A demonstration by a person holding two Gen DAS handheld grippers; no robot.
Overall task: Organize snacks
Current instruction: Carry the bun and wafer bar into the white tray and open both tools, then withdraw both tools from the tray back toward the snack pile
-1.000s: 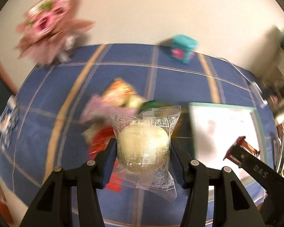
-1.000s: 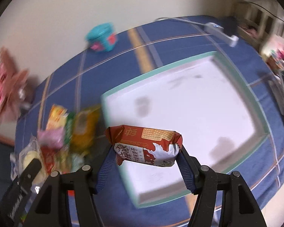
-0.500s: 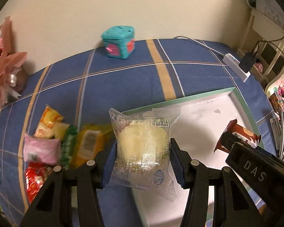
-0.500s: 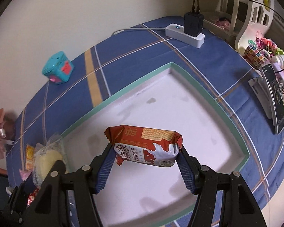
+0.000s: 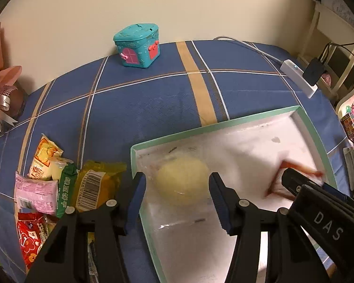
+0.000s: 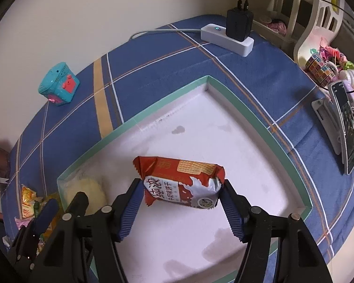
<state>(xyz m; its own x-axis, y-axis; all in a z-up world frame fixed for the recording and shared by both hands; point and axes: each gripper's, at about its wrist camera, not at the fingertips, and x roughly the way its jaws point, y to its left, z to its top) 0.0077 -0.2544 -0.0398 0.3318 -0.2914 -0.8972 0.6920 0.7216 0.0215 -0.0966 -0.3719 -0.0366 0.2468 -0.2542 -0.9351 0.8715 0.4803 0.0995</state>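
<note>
Left gripper and right gripper: black frames, silver screws, ribbed blue pads; white "DAS" lettering.

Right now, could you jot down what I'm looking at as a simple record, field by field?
Surface: blue plaid tablecloth
Container: white tray with green rim
Left gripper: fingers spread wide, holding nothing
Bun in clear wrapper: in the tray's near-left corner, blurred
Right gripper: over the tray, red biscuit pack between its fingers; grip unclear
Unsorted snacks: piled left of the tray
Also there: teal house-shaped box, power strip
</note>
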